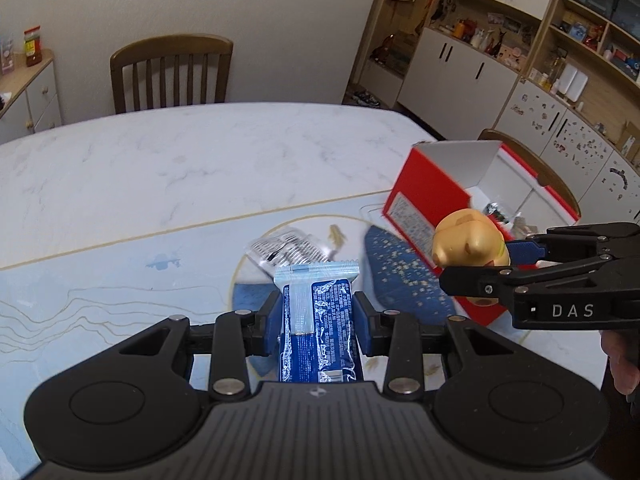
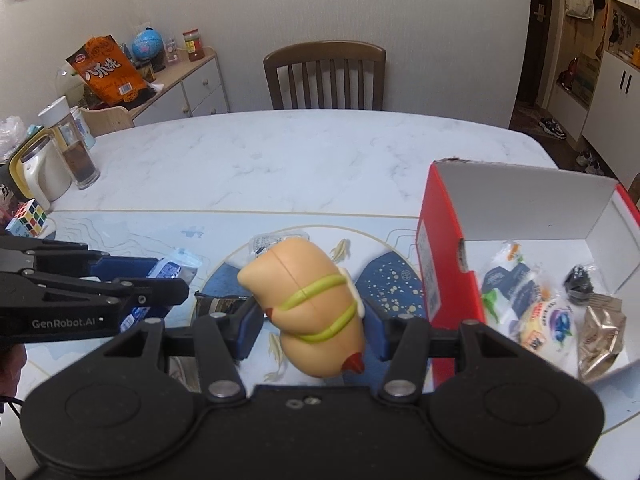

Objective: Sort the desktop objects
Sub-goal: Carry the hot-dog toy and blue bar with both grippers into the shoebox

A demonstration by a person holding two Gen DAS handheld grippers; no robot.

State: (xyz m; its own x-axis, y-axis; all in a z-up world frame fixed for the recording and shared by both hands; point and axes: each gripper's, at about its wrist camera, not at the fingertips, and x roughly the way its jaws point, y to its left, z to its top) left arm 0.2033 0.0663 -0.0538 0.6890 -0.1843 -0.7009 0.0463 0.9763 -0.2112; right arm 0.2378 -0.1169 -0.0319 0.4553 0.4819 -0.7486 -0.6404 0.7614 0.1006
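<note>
Hidden, cropped and unreadable items

The lower end of the blue snack packet [image 1: 316,332] disappears behind the left gripper [image 1: 316,322] body. The toy figure [image 2: 308,308] covers part of a clear packet [image 2: 266,242] on the mat, and its face cannot be made out. Print on the red box [image 2: 440,272] is too small to read. A hand [image 1: 620,364] is cut off at the right edge. The box's contents are blurred and partly overlapping.

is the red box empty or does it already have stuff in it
Not empty. The red box is open on top, and several snack packets lie on its white floor.
</note>
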